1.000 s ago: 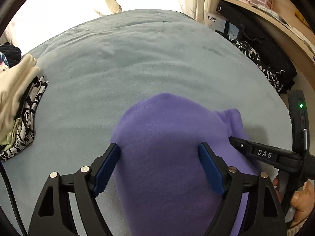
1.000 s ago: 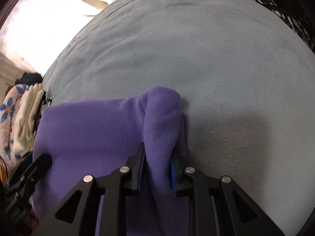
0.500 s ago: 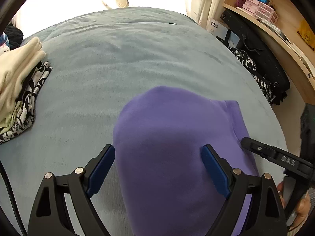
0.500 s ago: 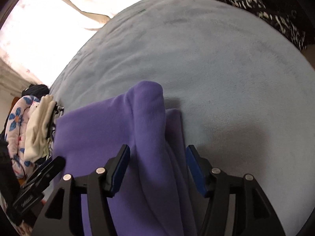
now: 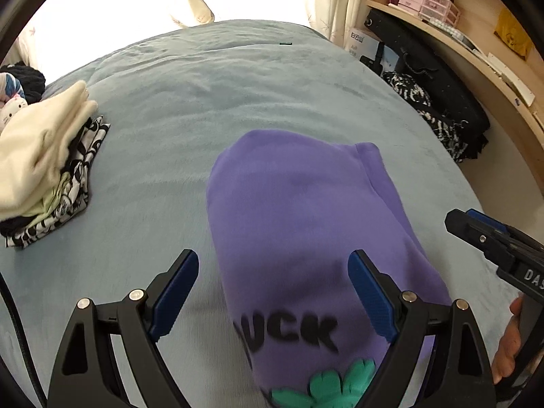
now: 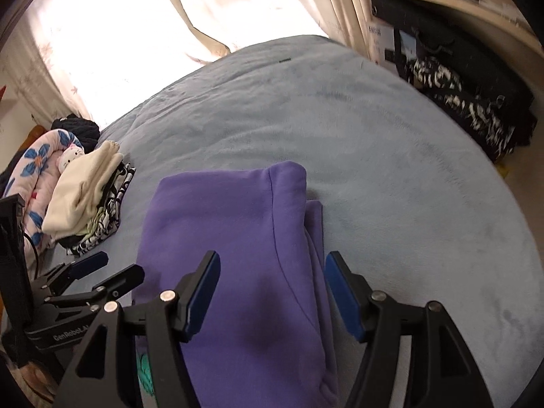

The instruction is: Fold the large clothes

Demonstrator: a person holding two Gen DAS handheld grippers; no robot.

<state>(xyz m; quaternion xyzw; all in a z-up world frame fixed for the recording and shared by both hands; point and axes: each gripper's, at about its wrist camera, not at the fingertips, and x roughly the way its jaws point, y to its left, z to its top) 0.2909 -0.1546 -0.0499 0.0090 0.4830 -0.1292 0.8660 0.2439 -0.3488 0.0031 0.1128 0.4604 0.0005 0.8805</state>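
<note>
Landmark = folded sweatshirt (image 5: 306, 224), lying on bed (image 5: 238, 95), near its front edge. Left gripper (image 5: 272, 292) above sweatshirt's near-left part, right gripper (image 6: 270, 292) above its near-right part, both w/ jaws spread. Clothes stack (image 5: 44, 170) well left of sweatshirt, also on bed; plush toy (image 6: 69, 156) just behind stack. Curtain (image 6: 190, 10) far behind sweatshirt, past bed. Shelf (image 5: 442, 30) right-behind, bags (image 5: 438, 102) under it beside bed.

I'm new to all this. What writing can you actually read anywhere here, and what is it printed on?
"UCK": black letters on the purple sweatshirt, start of the word hidden.
"DAS": right hand-held gripper, cut off at the left view's edge.
"GenRoboLA": left hand-held gripper, as seen in the right view; the end is hidden.
White box by the curtain: print too small to read.
</note>
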